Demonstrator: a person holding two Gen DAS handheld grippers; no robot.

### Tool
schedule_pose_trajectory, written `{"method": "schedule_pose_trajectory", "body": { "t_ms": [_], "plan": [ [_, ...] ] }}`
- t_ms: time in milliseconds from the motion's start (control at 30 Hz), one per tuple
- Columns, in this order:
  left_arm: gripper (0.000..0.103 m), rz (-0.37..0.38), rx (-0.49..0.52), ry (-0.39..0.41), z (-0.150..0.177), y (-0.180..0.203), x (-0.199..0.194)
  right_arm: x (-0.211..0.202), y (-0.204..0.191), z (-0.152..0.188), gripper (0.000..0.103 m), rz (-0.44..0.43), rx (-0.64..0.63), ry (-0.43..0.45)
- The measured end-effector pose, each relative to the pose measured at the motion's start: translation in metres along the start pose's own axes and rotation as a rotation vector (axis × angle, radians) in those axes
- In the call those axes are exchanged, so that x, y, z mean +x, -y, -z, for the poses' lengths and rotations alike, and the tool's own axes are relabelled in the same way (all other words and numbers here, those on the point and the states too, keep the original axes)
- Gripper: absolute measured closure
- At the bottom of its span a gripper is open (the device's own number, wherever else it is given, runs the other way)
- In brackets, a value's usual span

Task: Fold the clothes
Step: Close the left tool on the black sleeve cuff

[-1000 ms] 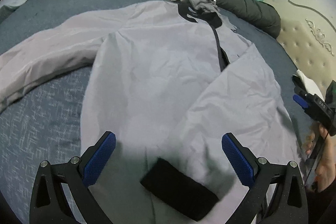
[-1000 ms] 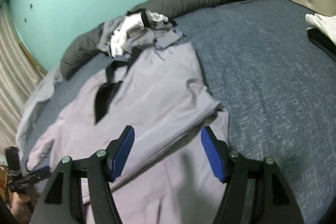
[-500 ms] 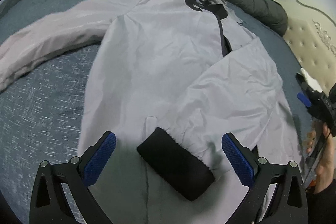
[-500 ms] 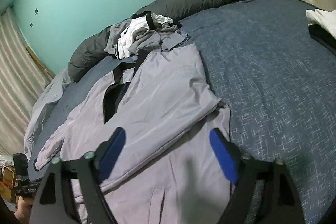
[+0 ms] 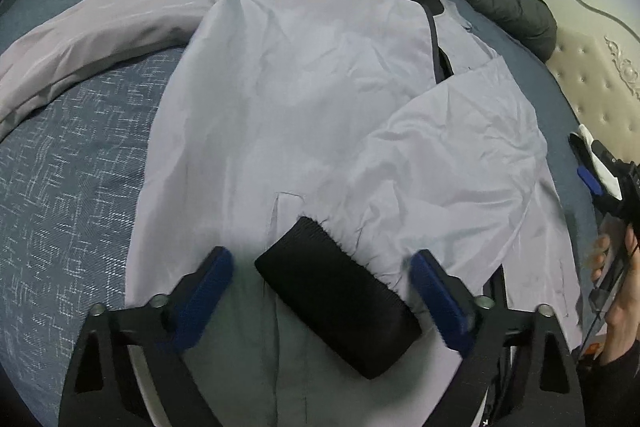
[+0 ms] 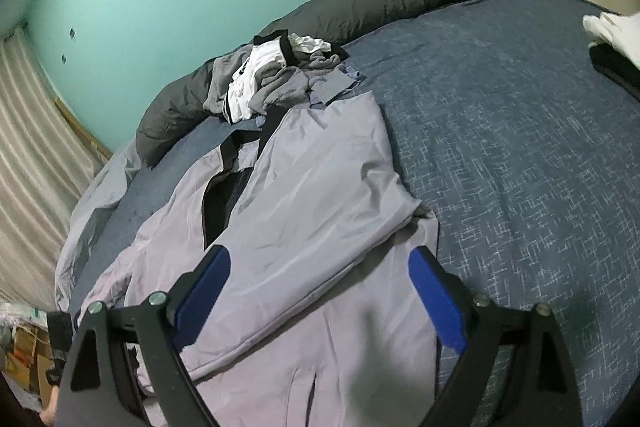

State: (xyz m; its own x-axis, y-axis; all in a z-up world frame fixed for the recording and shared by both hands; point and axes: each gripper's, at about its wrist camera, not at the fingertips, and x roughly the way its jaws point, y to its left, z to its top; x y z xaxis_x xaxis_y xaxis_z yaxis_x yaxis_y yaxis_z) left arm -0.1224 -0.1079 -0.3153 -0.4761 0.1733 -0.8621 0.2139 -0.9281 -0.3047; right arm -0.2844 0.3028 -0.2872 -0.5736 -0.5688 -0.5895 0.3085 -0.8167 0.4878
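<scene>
**Grey jacket spread on the bed, one sleeve folded in**

I see a pale grey jacket (image 5: 304, 75) lying flat on the blue bedspread (image 5: 68, 187), one sleeve folded across its front. That sleeve's black cuff (image 5: 340, 307) lies between the blue pads of my left gripper (image 5: 322, 301), whose jaws are closing but not yet touching it. My right gripper (image 6: 320, 297) hovers wide open over the jacket's side, holding nothing. A pile of clothes (image 6: 272, 79) sits beyond the collar.
</scene>
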Motion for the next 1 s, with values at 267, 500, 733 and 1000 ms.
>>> {"method": "schedule_pose_trajectory", "body": {
  "t_ms": [267,500,733,1000],
  "plan": [
    [0.047,0.028,-0.007,0.028,0.002,-0.002,0.0,0.002,0.006,-0.002,0.011,0.003,0.024,-0.001],
    [0.094,0.038,0.014,0.061,-0.002,-0.002,-0.013,0.004,0.005,-0.001,0.011,0.005,0.021,-0.007],
    [0.096,0.069,0.058,0.11,-0.012,0.009,-0.037,0.005,0.021,0.0,0.011,0.027,0.077,-0.007],
    [0.096,0.072,0.017,0.16,-0.02,-0.006,-0.063,0.002,0.027,-0.002,0.011,0.048,0.091,-0.008]
  ]
}}
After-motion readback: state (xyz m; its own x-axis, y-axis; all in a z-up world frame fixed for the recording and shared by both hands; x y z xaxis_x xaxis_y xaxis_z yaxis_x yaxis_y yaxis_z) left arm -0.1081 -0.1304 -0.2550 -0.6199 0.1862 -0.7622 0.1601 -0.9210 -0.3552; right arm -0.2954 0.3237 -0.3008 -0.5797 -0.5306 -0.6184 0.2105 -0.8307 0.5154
